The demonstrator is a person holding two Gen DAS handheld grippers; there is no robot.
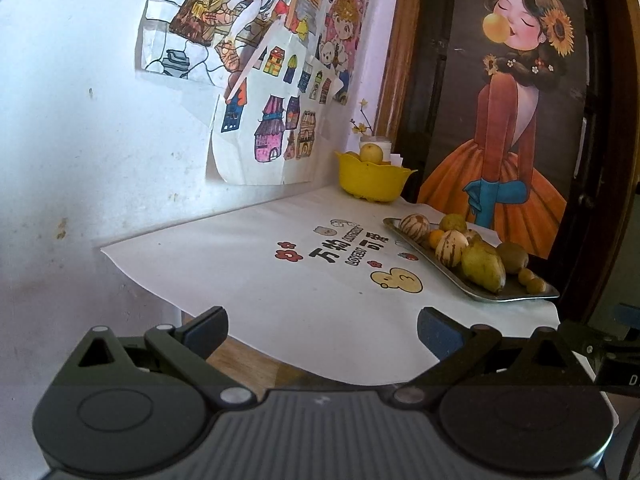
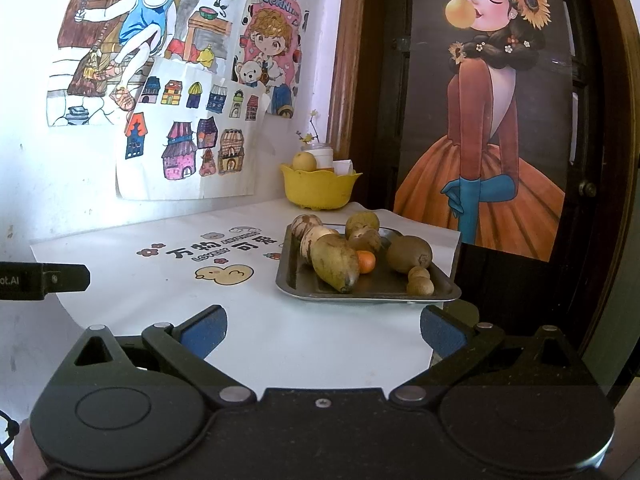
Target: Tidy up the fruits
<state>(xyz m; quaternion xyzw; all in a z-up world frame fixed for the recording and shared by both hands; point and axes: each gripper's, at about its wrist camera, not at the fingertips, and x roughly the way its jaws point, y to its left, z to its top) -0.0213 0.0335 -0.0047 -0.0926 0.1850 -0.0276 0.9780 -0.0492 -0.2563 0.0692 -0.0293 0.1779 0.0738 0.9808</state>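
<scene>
**Fruit tray waits as both grippers hover empty**

My left gripper (image 1: 322, 330) and right gripper (image 2: 322, 330) sit at the bottom of their frames, jaws spread wide, holding nothing. In the right wrist view the metal tray (image 2: 448, 290) lies just right of centre on the white printed cloth (image 2: 240, 332), carrying a green mango (image 2: 334, 262), a small orange (image 2: 366, 262), a kiwi (image 2: 408, 254) and striped melons (image 2: 306, 226). Behind it, against the wall, a yellow bowl (image 2: 318, 190) holds one pale round fruit (image 2: 304, 161).
</scene>
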